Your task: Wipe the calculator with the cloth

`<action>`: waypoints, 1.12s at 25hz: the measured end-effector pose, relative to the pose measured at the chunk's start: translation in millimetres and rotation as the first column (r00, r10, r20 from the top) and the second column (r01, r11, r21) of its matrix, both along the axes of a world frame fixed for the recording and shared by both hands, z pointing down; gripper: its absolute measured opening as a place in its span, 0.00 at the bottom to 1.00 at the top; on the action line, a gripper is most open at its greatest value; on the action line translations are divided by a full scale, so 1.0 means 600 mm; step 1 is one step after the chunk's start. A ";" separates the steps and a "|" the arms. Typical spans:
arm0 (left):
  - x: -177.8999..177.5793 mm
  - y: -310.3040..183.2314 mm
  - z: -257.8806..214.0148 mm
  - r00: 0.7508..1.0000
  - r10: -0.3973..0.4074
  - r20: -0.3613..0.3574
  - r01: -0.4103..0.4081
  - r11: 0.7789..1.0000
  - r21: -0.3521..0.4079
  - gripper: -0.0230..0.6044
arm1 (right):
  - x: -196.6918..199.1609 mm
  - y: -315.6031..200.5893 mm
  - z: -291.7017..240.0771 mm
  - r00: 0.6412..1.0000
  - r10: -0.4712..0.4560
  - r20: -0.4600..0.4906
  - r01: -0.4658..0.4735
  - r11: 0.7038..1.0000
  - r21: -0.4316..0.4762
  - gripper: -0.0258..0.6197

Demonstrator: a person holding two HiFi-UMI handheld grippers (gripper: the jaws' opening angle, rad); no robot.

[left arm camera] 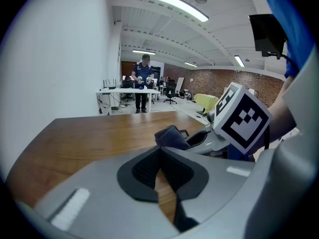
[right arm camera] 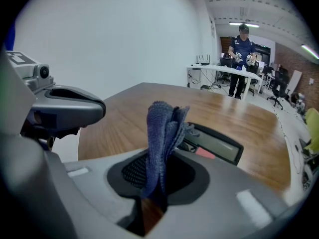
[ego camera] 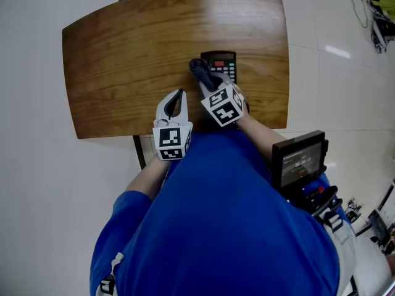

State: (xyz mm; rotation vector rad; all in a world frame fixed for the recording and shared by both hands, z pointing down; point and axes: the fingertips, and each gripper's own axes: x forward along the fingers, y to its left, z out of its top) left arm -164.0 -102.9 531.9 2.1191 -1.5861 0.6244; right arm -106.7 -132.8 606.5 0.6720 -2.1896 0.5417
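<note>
A black calculator lies on the wooden table, right of centre; in the right gripper view the calculator sits just beyond the jaws. My right gripper is shut on a bunched dark-blue cloth, which hangs over the calculator's left edge. Seen along that gripper, the cloth sticks up from between the jaws. My left gripper rests over the table's near edge, left of the right one, shut with nothing in it. The left gripper looks towards the cloth.
The table's near edge is right under both grippers. A black screen device hangs at my right hip. Far off, a person stands at a white desk. White tiled floor surrounds the table.
</note>
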 end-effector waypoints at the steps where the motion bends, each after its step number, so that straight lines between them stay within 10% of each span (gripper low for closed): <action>1: -0.001 0.000 0.000 1.000 0.001 0.001 -0.001 1.000 -0.001 0.04 | 0.002 -0.002 0.004 1.000 0.009 0.001 -0.009 1.000 -0.002 0.16; 28: 0.047 -0.050 0.032 0.994 0.106 -0.020 -0.106 0.994 0.030 0.04 | 0.196 -0.075 0.057 0.948 0.304 -0.096 -0.304 0.953 0.020 0.16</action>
